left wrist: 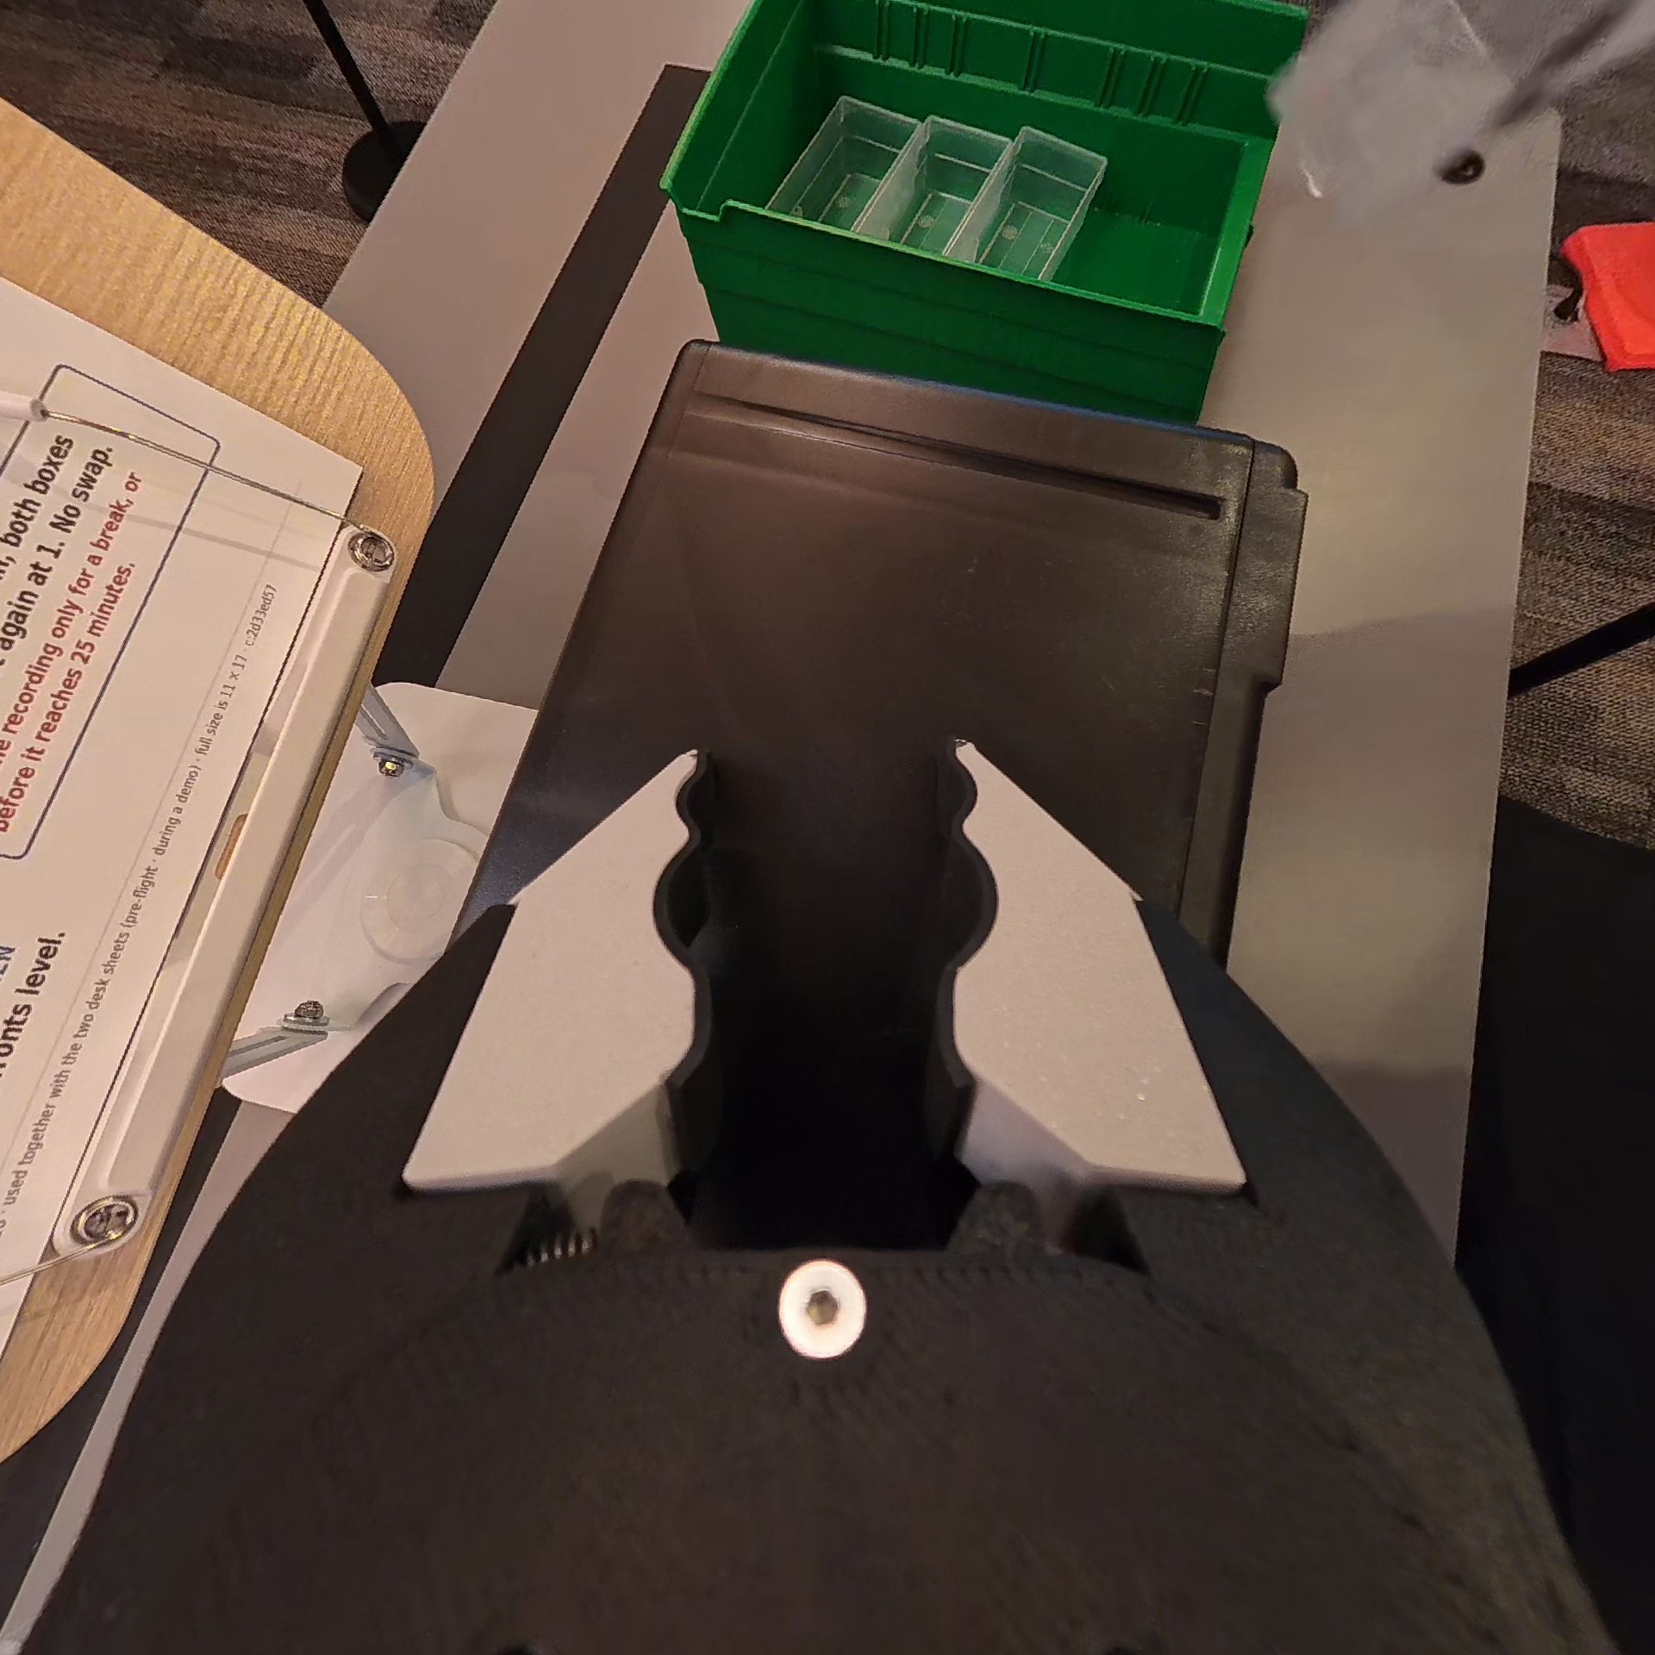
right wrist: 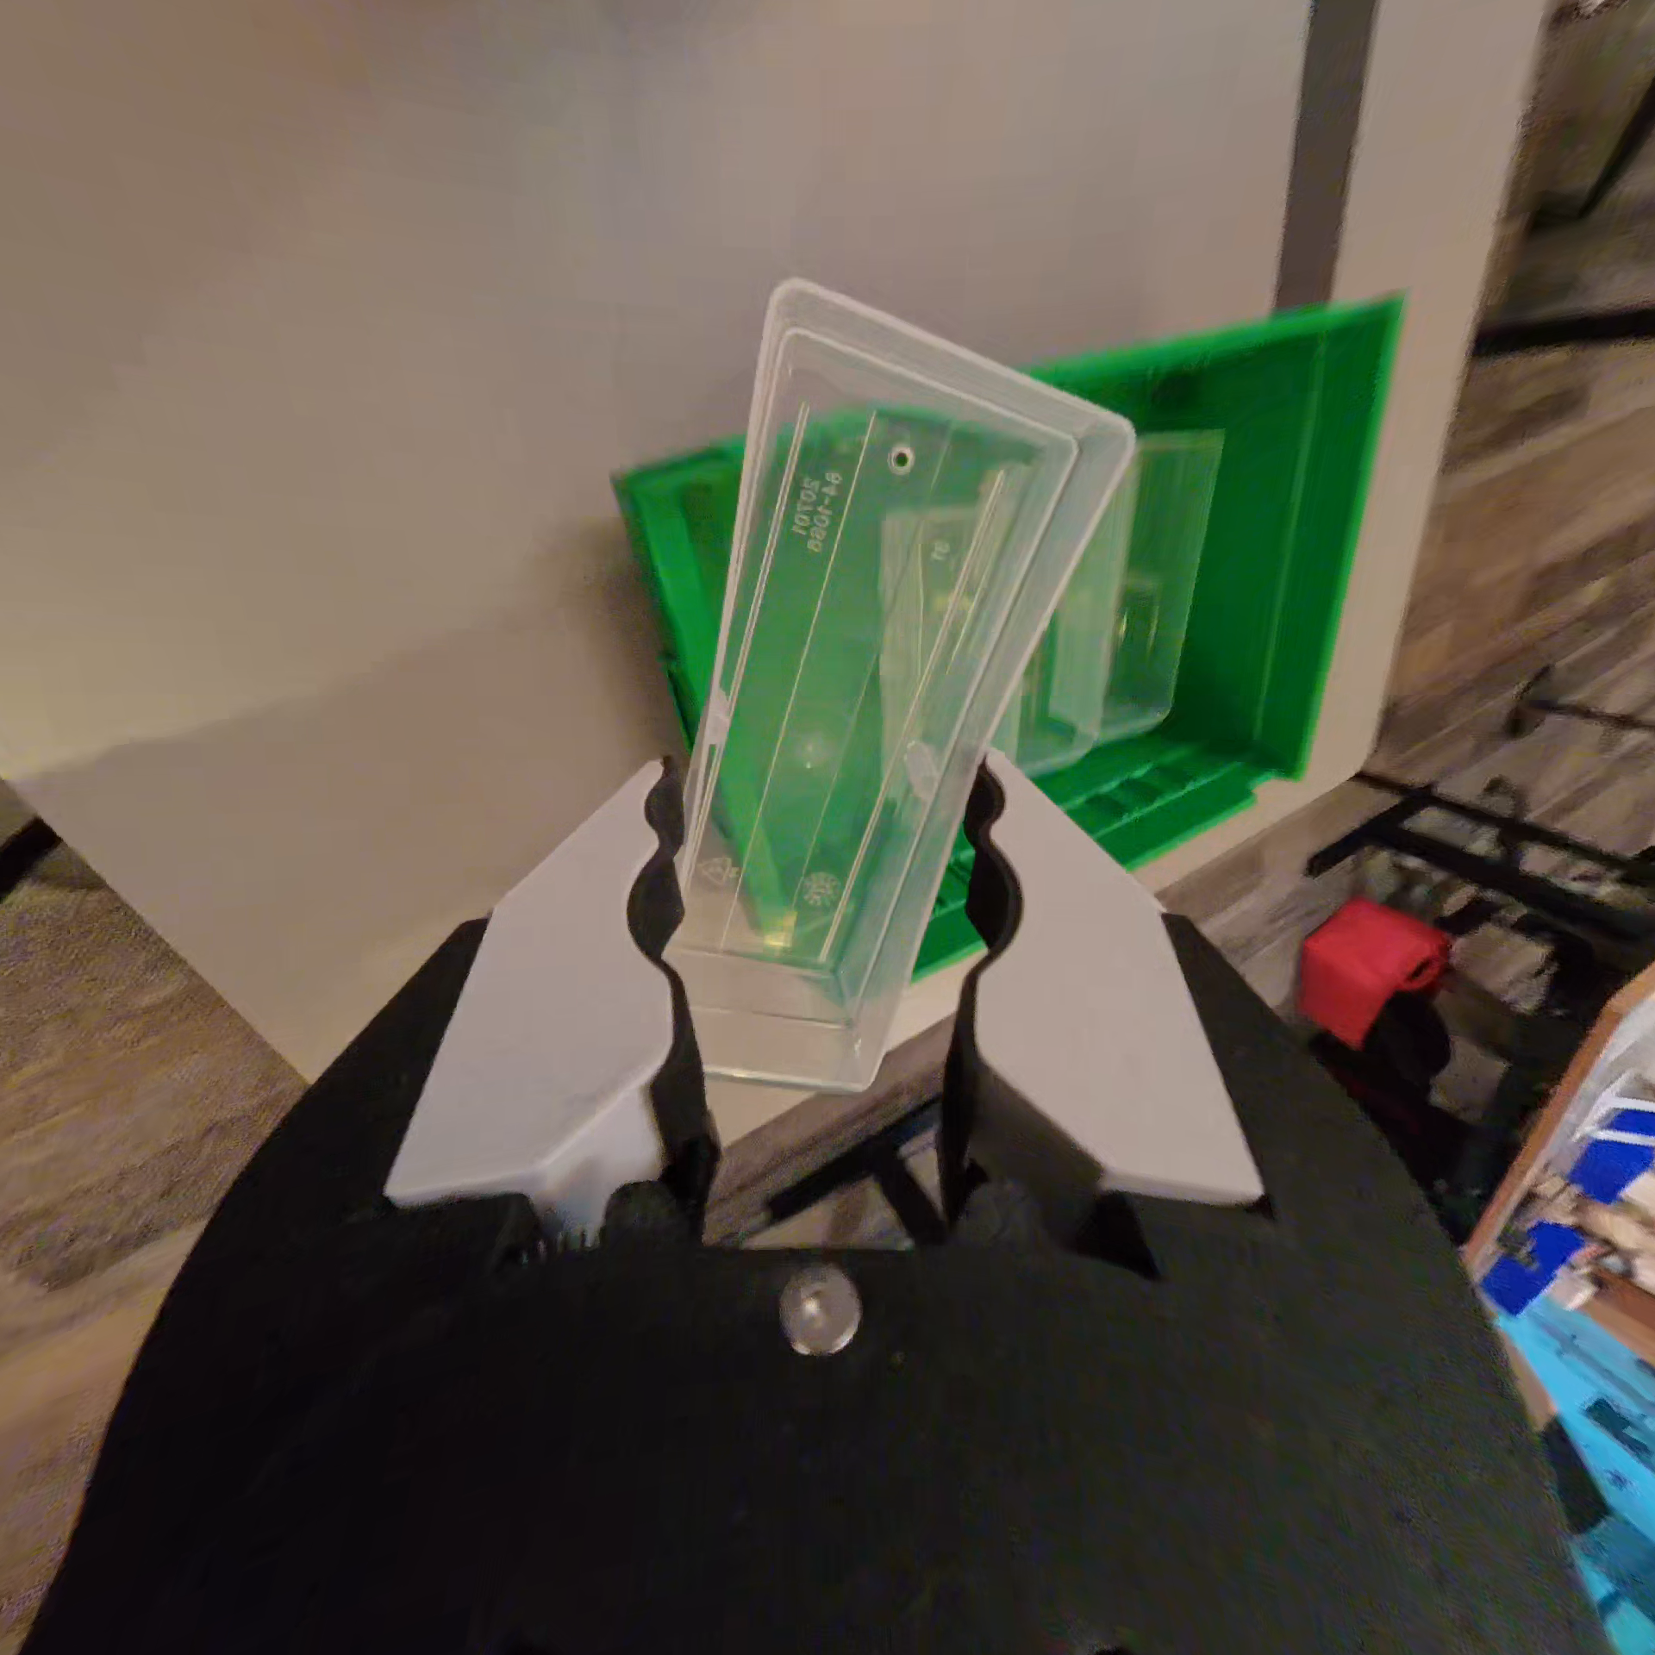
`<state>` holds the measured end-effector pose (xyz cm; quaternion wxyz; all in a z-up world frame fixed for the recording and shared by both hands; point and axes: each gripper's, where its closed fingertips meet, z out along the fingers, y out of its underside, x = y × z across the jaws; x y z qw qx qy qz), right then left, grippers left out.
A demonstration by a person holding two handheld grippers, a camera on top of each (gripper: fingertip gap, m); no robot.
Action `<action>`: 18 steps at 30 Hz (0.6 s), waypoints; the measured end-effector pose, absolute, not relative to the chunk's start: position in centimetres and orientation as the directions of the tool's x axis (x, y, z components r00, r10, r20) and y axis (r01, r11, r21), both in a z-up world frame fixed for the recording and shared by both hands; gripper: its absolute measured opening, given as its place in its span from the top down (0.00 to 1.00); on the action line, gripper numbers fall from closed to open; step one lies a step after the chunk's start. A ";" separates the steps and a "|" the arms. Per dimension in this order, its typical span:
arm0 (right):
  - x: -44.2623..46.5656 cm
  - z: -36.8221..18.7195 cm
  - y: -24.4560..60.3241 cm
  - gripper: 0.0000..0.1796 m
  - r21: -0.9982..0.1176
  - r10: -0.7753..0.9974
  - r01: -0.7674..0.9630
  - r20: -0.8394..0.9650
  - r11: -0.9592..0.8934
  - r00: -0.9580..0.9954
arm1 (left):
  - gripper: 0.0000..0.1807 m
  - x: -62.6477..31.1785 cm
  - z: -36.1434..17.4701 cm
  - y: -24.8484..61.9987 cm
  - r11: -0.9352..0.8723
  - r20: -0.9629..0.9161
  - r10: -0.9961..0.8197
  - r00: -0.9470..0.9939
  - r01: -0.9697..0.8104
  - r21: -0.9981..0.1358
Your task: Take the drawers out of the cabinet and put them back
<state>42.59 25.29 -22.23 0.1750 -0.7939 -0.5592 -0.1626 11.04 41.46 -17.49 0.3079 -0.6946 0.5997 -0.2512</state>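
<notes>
The black cabinet (left wrist: 940, 555) lies on the white table (left wrist: 1397, 582), seen from above in the left wrist view. My left gripper (left wrist: 828, 761) hovers over it, open and empty. Behind it stands a green bin (left wrist: 985, 295) holding three clear plastic drawers (left wrist: 931, 188) side by side. My right gripper (right wrist: 824, 770) is shut on a fourth clear drawer (right wrist: 878, 627), held tilted above the green bin (right wrist: 1299, 537), where other clear drawers (right wrist: 1137, 627) lie. The right gripper shows as a grey blur in the left wrist view (left wrist: 1433, 107), above the bin's far right corner.
A wooden board with a printed sheet in a clear holder (left wrist: 134, 716) lies left of the cabinet. A red object (right wrist: 1370, 976) and dark frames sit on the floor to the right, with blue items (right wrist: 1594, 1164) at the right edge.
</notes>
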 end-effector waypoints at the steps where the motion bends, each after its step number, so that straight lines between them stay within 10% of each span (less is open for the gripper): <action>1: 44.1 -23.1 26.0 0.65 -0.068 0.842 0.939 0.424 -0.338 0.334 | 0.72 11.0 -17.5 41.5 -0.091 -0.021 -0.988 0.155 -0.678 -0.729; 18: 48.6 -36.0 31.1 0.60 0.275 0.974 0.948 0.198 -0.162 0.109 | 0.73 11.0 -17.5 41.5 -0.099 -0.013 -0.987 0.158 -0.677 -0.729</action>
